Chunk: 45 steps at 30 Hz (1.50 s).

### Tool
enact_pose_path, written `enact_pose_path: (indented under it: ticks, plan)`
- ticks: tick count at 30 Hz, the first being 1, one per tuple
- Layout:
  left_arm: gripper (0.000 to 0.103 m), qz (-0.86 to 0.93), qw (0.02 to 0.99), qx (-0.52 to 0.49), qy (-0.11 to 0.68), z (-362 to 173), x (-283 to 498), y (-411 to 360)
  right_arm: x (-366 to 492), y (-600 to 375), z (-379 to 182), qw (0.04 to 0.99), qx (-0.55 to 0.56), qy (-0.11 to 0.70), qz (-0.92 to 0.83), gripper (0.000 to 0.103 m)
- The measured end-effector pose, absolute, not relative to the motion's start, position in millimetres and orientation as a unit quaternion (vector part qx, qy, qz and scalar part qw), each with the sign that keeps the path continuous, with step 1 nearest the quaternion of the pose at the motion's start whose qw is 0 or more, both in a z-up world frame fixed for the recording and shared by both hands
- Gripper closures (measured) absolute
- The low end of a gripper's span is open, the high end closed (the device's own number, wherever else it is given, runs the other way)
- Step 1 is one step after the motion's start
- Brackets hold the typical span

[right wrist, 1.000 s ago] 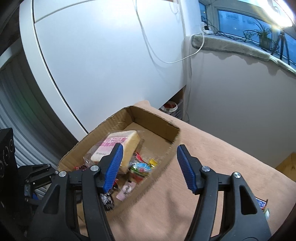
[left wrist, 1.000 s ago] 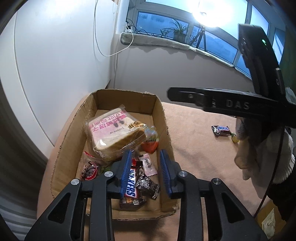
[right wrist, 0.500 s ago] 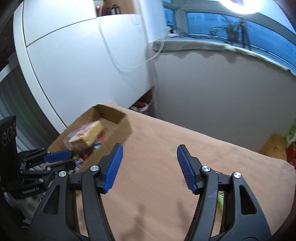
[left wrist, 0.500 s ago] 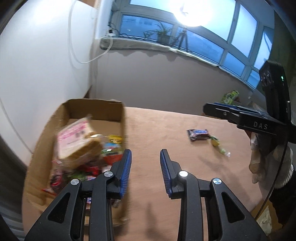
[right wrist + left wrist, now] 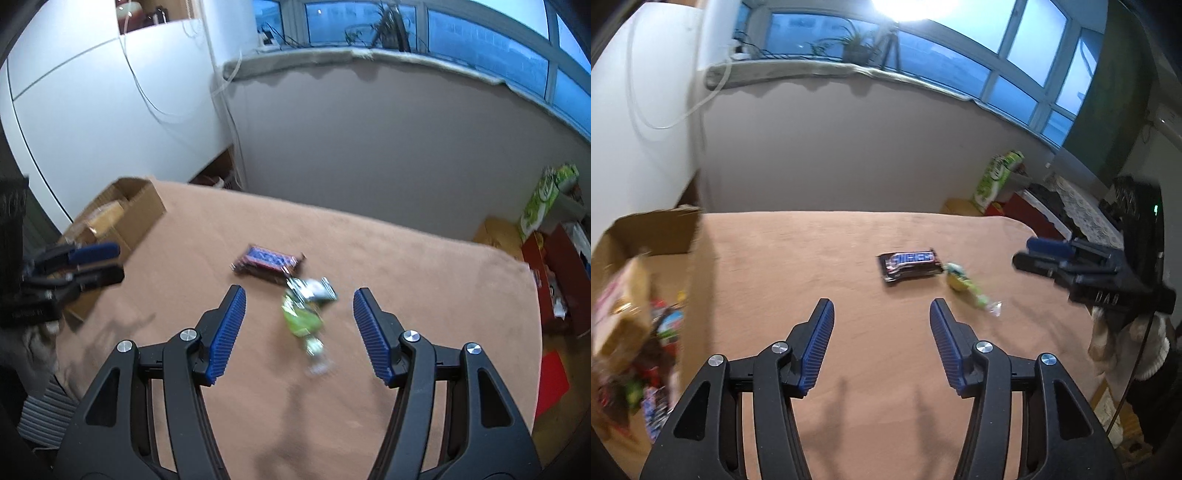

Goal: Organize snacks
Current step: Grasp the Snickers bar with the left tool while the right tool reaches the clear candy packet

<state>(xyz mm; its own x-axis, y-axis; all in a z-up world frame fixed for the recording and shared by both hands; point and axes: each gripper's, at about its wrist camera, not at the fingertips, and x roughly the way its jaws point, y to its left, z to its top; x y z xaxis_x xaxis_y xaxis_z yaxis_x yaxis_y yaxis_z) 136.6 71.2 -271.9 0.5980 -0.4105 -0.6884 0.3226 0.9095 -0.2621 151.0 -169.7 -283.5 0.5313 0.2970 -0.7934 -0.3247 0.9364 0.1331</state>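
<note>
Both your tongs have swung off the cardboard box [image 5: 646, 236] at frame left toward the Snickers bar [image 5: 910, 264] and green candy [image 5: 303, 319] mid-frame on the bench [image 5: 812, 258]; the left tongs [image 5: 882, 341] have just been opening with nothing between them, the right tongs [image 5: 299, 334] gape empty over the candy, so next lower and close on it.

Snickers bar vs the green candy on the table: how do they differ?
The Snickers bar is a dark, flat rectangular pack with blue lettering; the green candy is yellow-green, rounder, with twisted clear ends. The bar is the larger. In the right wrist view the candy lies between the open right tongs, the bar beyond. Both lie loose, side by side.
</note>
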Motion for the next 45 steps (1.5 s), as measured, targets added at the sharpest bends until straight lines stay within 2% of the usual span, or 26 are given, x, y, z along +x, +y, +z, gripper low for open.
enact_pose_path:
  ticks: [10, 17, 24, 27, 34, 42, 45]
  plan:
    - [0.050, -0.245, 0.867, -0.011, 0.435, -294, 177, 22, 144, -182, -325, 0.857, -0.012, 0.482, 0.183, 0.040]
    - [0.050, -0.271, 0.859, 0.036, 0.433, -300, 207, -8, 145, -180, -340, 0.848, -0.024, 0.492, 0.196, 0.040]
    - [0.050, -0.279, 0.840, -0.008, 0.465, -314, 255, -11, 146, -183, -350, 0.842, -0.015, 0.497, 0.208, 0.040]
    - [0.050, -0.280, 0.829, -0.015, 0.485, -326, 267, -11, 147, -184, -353, 0.838, -0.012, 0.502, 0.213, 0.048]
    - [0.050, -0.305, 0.808, -0.013, 0.504, -331, 260, -7, 147, -183, -359, 0.836, -0.007, 0.504, 0.219, 0.053]
    - [0.050, -0.287, 0.819, 0.112, 0.484, -336, 229, -30, 147, -177, -362, 0.837, -0.028, 0.505, 0.209, 0.062]
    - [0.058, -0.286, 0.821, 0.133, 0.476, -338, 224, -36, 144, -174, -360, 0.838, -0.041, 0.505, 0.202, 0.068]
